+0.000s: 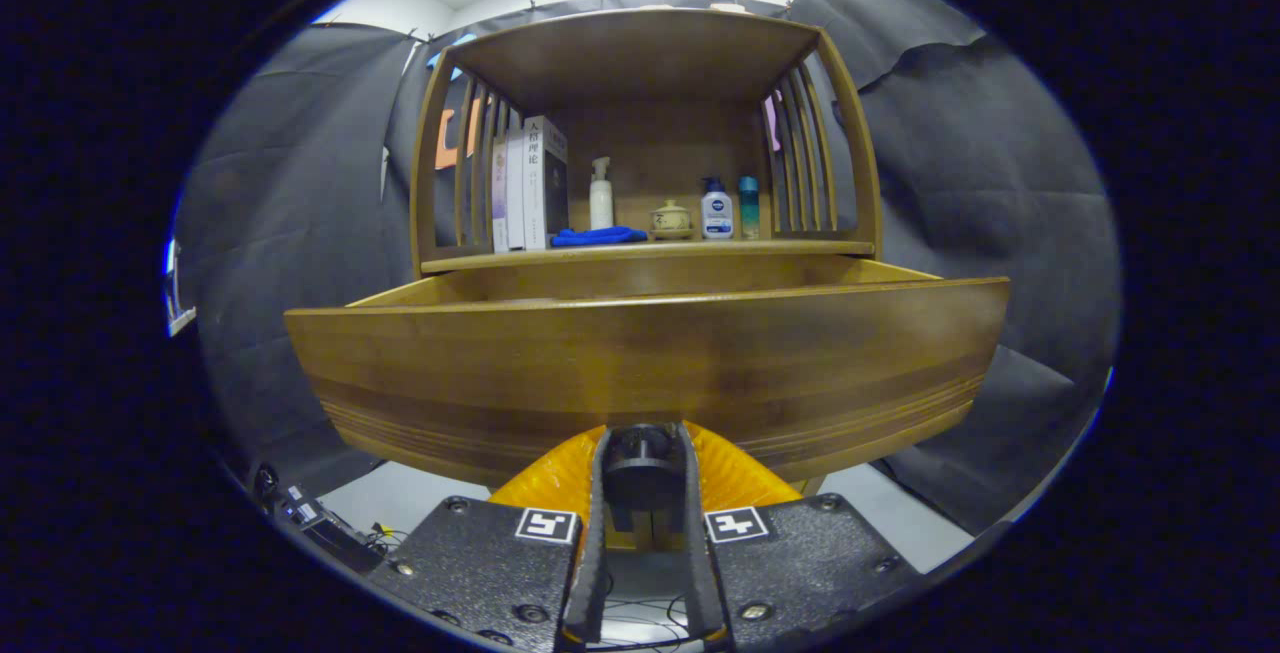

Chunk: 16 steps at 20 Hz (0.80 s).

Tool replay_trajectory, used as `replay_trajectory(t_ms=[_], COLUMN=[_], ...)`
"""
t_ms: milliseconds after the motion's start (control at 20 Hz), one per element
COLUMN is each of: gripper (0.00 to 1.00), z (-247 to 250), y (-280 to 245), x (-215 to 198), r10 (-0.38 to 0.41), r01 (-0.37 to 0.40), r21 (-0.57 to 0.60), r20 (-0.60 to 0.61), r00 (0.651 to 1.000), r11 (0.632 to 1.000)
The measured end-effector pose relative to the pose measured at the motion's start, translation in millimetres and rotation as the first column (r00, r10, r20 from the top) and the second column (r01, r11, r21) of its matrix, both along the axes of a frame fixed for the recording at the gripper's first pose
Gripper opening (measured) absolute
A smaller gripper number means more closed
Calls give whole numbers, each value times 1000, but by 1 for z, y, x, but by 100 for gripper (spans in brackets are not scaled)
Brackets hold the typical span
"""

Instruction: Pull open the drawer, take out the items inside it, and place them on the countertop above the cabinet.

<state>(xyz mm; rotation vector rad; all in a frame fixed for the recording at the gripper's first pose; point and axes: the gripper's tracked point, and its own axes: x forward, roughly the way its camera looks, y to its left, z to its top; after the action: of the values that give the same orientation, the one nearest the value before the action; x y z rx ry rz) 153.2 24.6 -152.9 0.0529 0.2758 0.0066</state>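
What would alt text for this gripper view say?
The gripper is shut on the dark knob of a wooden drawer, which is pulled open. On the countertop above stand books, bottles, a small pot and a blue cloth.

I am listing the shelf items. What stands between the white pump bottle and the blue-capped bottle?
In the gripper view, a small lidded ceramic pot stands between the white pump bottle and the blue-capped bottle.
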Motion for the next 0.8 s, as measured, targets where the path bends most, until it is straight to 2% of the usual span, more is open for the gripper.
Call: replay_trajectory(t_ms=[800], gripper=[34], z=[0], y=[0], x=[1], r10=[7], r01=[-7], r21=[-14], r20=[-4], r00=[1000], r11=[1000])
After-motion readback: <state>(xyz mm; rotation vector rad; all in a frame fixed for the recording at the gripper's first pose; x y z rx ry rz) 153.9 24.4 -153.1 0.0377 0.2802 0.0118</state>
